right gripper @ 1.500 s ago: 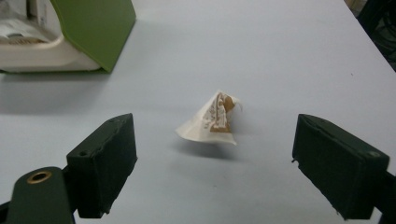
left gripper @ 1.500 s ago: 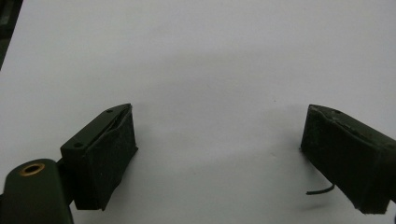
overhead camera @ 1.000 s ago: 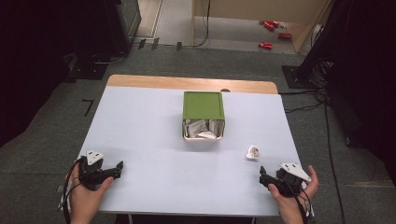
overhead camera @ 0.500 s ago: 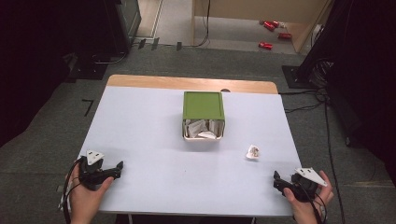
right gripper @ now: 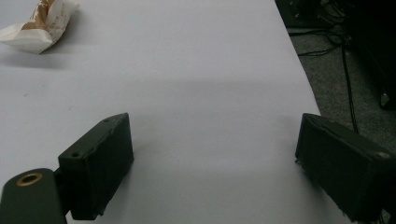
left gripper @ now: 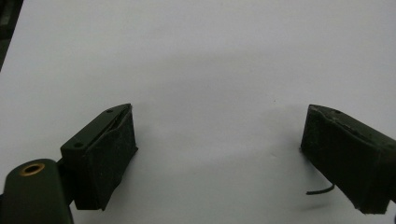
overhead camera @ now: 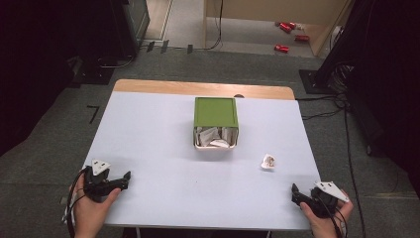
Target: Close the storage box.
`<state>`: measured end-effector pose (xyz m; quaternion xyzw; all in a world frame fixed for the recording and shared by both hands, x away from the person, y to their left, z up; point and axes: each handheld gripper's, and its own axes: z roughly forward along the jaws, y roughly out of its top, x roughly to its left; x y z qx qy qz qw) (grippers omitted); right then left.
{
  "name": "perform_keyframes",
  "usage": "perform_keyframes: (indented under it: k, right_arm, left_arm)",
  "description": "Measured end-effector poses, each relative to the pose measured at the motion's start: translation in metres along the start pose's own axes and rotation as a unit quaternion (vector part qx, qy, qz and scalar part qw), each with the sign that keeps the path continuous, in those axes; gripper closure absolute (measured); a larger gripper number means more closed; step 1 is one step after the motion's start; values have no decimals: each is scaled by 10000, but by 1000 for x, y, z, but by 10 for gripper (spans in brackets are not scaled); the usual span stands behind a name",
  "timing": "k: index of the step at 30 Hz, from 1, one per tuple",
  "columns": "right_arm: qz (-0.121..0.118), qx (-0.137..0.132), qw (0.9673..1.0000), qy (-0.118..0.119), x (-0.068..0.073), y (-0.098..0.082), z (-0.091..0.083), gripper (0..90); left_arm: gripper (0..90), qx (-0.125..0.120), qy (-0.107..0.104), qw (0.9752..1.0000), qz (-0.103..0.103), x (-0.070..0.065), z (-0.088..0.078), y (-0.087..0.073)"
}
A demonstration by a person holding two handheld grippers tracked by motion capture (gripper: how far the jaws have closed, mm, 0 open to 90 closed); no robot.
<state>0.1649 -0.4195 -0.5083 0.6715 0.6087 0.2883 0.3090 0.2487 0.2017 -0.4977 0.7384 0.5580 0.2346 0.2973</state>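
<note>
Both jaws wide, nothing between: left gripper (overhead camera: 125,177) lower left, right gripper (overhead camera: 295,194) lower right; crumpled wrapper (overhead camera: 269,161) right of centre, apart; green box (overhead camera: 215,113) mid-table (overhead camera: 148,129), holding papers (overhead camera: 213,137).

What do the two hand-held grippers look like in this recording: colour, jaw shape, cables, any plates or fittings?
Both the left gripper and the right gripper are black, each topped by a light grey three-cornered plate and trailing a dark cable. Up close, each has two blocky black jaws with worn, rough pads and small screw holes, plus a brass-coloured ring at the lower left. No sleeves are visible.
</note>
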Motion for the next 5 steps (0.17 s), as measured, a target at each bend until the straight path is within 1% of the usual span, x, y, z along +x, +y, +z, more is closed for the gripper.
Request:
perform_keyframes:
  k: [5]
  right_arm:
    - [10, 18, 10000, -9, 0, 0, 0, 109]
  left_arm:
    - [107, 3, 2, 10000, 3, 0, 0, 0]
